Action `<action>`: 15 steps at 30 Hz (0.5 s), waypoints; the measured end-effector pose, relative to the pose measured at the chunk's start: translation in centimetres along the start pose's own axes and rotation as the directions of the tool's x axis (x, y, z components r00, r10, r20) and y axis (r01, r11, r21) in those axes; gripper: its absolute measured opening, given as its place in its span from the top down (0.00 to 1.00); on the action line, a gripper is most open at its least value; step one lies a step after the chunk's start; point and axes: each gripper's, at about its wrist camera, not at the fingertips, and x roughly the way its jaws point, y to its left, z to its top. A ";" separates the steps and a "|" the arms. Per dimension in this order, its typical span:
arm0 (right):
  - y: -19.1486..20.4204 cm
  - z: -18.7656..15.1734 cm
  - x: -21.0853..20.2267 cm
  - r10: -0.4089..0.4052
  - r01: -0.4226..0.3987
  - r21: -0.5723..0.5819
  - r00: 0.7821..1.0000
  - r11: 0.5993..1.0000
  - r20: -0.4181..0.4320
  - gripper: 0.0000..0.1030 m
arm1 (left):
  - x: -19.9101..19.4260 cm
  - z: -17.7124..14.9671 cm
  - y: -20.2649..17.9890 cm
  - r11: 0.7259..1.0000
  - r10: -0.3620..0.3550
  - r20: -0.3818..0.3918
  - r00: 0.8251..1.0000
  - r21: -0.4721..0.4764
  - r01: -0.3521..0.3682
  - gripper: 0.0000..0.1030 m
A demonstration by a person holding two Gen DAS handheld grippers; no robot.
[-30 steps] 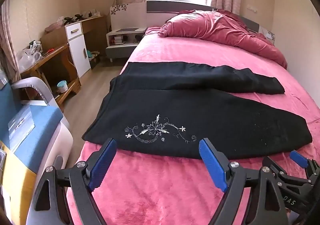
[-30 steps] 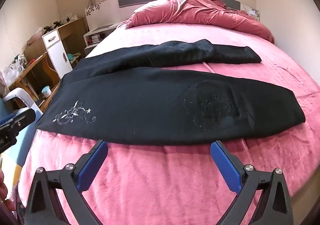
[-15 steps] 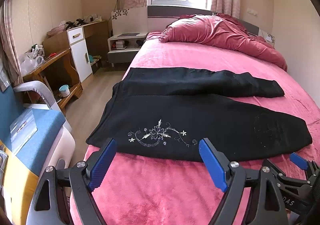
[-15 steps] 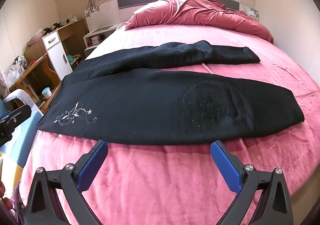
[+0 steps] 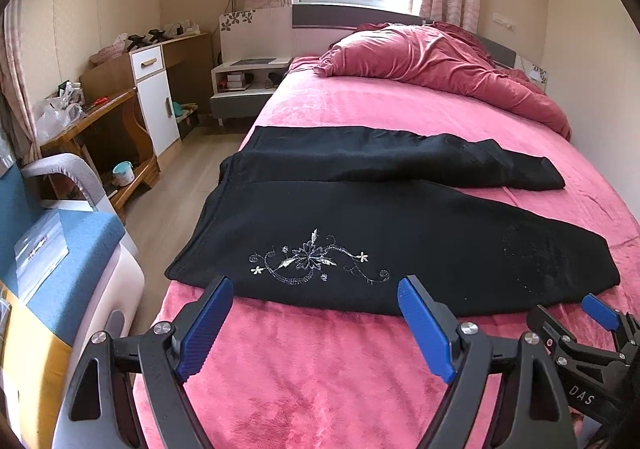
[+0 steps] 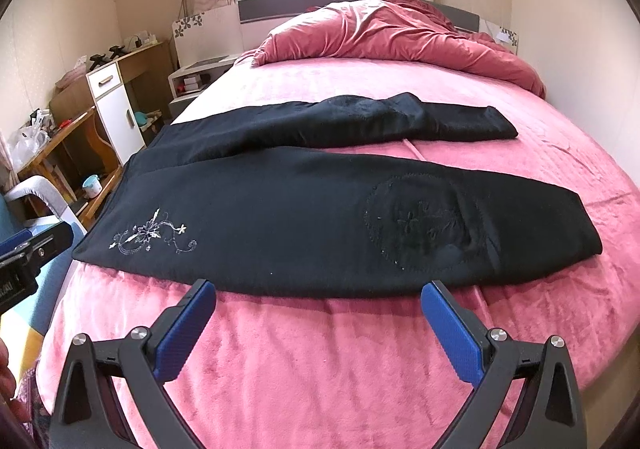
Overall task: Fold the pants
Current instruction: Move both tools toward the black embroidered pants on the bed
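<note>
Both viewpoints have risen slightly, so the black pants (image 5: 384, 233) sit at twelve o'clock across the pink bed (image 5: 320, 369), and the left gripper (image 5: 316, 323) and right gripper (image 6: 318, 325) (both spread wide, empty) should pinch the near leg's edge evenly.

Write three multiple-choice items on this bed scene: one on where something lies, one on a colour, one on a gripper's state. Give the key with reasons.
1. Where is the white floral embroidery on the black pants?
A. on the far leg
B. on the near leg, toward the waist end
C. at the cuff

2. What colour is the bed cover?
A. pink
B. grey
C. green

3. How is the left gripper?
A. shut on the pants
B. shut on nothing
C. open, short of the pants

Key: B, the flowers sit on the nearer leg's wide end; A, the plush cover is pink; C, its blue pads stand wide apart over bare cover.
</note>
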 end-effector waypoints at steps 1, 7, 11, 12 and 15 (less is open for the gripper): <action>0.0 0.0 0.0 -0.001 0.001 0.000 1.000 1.000 0.000 0.00 | 0.0 0.0 -0.1 1.000 0.002 0.000 1.000 0.002 -0.002 0.16; 0.3 0.1 -0.1 -0.034 0.034 -0.020 0.999 0.999 0.000 0.00 | 0.2 -0.1 0.0 1.000 -0.006 -0.012 1.000 -0.003 0.006 0.16; 0.5 0.3 -0.2 -0.107 0.107 -0.038 0.994 0.994 -0.002 0.00 | 0.3 -0.3 0.2 1.000 -0.014 -0.016 1.000 -0.014 0.013 0.16; 0.5 0.3 -0.4 -0.116 0.116 -0.038 0.993 0.993 0.003 0.00 | 0.3 -0.4 0.3 1.000 -0.016 -0.015 1.000 -0.016 0.016 0.16; 0.5 0.5 -0.6 -0.166 0.166 -0.046 0.986 0.985 0.010 0.00 | 0.3 -0.5 0.4 1.000 -0.009 -0.018 1.000 -0.014 0.009 0.16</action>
